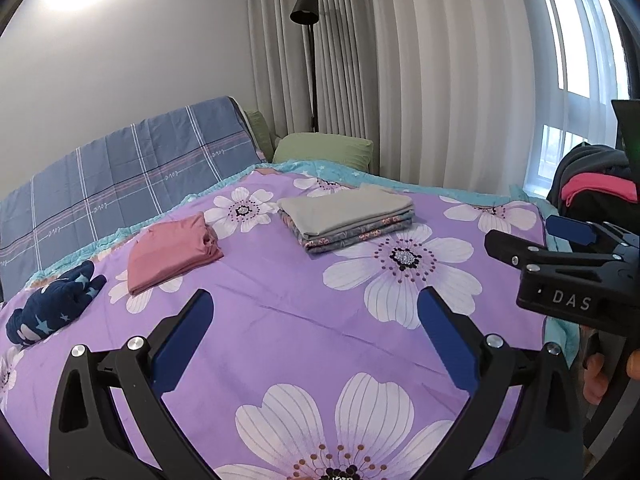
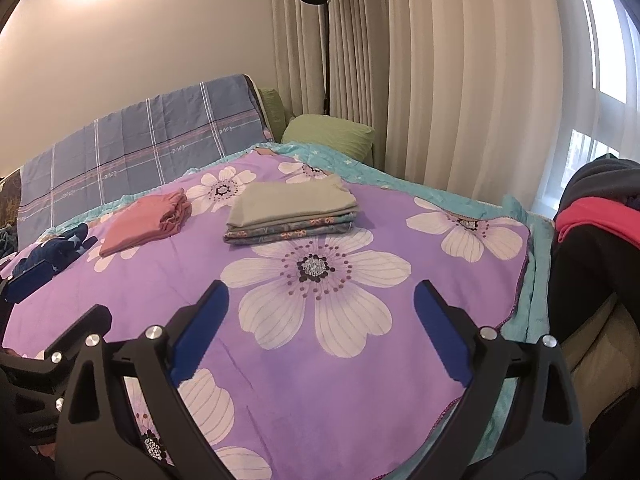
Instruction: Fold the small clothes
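Observation:
A folded pink garment (image 1: 172,254) (image 2: 146,224) lies on the purple flowered bedspread (image 1: 280,320) (image 2: 280,360), left of a neat stack of folded grey and floral clothes (image 1: 348,218) (image 2: 292,210). A crumpled navy piece with stars (image 1: 52,306) (image 2: 56,254) sits at the bed's left edge. My left gripper (image 1: 316,316) hovers open above the spread, nothing between its blue pads. My right gripper (image 2: 322,304) is also open and empty over a big white flower. The right gripper's body (image 1: 576,272) shows at the right of the left wrist view.
A blue plaid quilt (image 1: 120,192) drapes the headboard, with green pillows (image 1: 324,150) beside it. A black floor lamp (image 1: 306,12) stands by the curtains. Dark and red clothes (image 2: 592,216) are piled at the right of the bed. A hand (image 1: 600,372) holds the right gripper.

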Demonstrator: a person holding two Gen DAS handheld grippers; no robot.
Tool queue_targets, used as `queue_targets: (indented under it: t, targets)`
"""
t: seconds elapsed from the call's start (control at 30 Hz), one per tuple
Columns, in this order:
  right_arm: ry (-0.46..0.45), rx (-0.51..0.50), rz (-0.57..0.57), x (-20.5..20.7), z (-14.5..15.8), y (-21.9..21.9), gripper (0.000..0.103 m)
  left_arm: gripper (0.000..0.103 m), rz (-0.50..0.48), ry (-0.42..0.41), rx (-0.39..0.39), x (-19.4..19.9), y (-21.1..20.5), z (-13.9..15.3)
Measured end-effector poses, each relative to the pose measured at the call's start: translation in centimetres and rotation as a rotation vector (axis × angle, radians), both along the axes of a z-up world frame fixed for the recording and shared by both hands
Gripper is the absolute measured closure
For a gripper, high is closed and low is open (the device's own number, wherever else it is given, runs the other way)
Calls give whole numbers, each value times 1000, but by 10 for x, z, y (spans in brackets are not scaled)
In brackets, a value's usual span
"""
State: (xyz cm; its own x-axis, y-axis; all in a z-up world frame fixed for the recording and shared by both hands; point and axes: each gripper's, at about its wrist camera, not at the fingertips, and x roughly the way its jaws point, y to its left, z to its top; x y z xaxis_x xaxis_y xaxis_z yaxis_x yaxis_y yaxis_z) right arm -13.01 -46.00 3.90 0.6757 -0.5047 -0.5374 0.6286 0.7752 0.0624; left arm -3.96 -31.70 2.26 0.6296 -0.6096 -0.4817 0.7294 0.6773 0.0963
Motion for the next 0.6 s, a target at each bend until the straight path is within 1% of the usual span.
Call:
queue_targets:
  t: [0.27, 0.6]
  targets:
    - [0, 2, -8, -1, -2, 2, 8, 1, -3, 15, 8, 0, 1, -3]
    - [12, 1, -10, -1, -7, 0, 8, 1, -12, 15, 18, -2, 1, -5]
